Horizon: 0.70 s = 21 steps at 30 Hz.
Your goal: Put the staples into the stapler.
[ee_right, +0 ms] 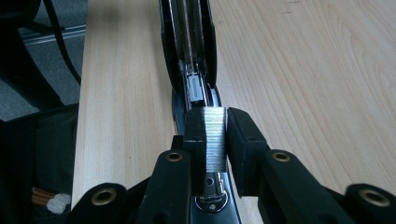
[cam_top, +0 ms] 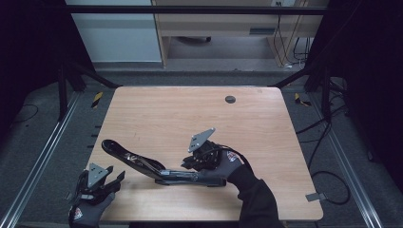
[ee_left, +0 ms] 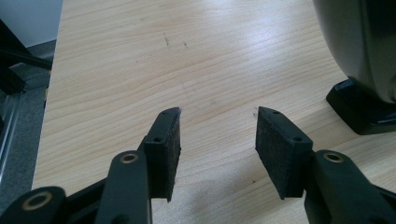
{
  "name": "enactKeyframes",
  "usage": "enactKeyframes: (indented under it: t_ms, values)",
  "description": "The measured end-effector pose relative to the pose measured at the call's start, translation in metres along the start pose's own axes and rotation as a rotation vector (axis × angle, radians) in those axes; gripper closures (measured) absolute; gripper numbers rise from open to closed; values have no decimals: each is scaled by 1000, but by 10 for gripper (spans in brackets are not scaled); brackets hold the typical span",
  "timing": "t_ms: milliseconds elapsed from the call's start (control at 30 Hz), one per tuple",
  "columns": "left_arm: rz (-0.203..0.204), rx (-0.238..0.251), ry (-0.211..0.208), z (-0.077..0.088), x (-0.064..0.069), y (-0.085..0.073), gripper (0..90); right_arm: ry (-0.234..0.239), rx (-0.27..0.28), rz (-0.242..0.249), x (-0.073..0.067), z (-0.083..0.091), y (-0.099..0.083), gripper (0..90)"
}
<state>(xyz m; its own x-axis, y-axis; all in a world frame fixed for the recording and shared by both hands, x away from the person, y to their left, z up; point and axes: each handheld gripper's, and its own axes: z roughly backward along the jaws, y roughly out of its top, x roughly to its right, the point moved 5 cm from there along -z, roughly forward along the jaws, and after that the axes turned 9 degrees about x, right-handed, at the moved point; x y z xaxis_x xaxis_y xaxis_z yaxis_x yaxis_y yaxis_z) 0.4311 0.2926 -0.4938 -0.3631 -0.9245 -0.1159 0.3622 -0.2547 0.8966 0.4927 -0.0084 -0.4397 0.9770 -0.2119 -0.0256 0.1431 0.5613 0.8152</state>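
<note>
A black stapler (cam_top: 138, 161) lies swung open on the wooden table (cam_top: 190, 114), its lid reaching back to the left. My right gripper (cam_top: 190, 164) is above its base, shut on a silvery strip of staples (ee_right: 215, 137). In the right gripper view that gripper (ee_right: 215, 126) holds the strip just over the open staple channel of the stapler (ee_right: 189, 46). The left gripper (cam_top: 116, 173) hovers near the table's front left corner, open and empty. In the left gripper view the pads of that gripper (ee_left: 217, 135) stand apart over bare wood, with the stapler (ee_left: 359, 56) at the right edge.
A small round dark grommet (cam_top: 230, 99) sits in the tabletop near the far edge. Metal rails (cam_top: 43, 156) run along both sides of the table. Cables (cam_top: 328, 180) trail on the floor at the right.
</note>
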Motion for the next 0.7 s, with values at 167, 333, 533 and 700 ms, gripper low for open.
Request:
enactKeyframes:
  t_ms: [167,333,533,700]
  values:
    - [1,2,1,1,0,0,498,5,-13,-2,-1,-5,-1,785]
    - [1,1,1,0,0,0,498,14,-16,5,-1,-9,-2,784]
    - [1,0,2,0,0,0,498,23,-29,10,0,-13,-4,785]
    - [2,-1,2,0,-1,0,498,26,-39,6,0,-18,-5,785]
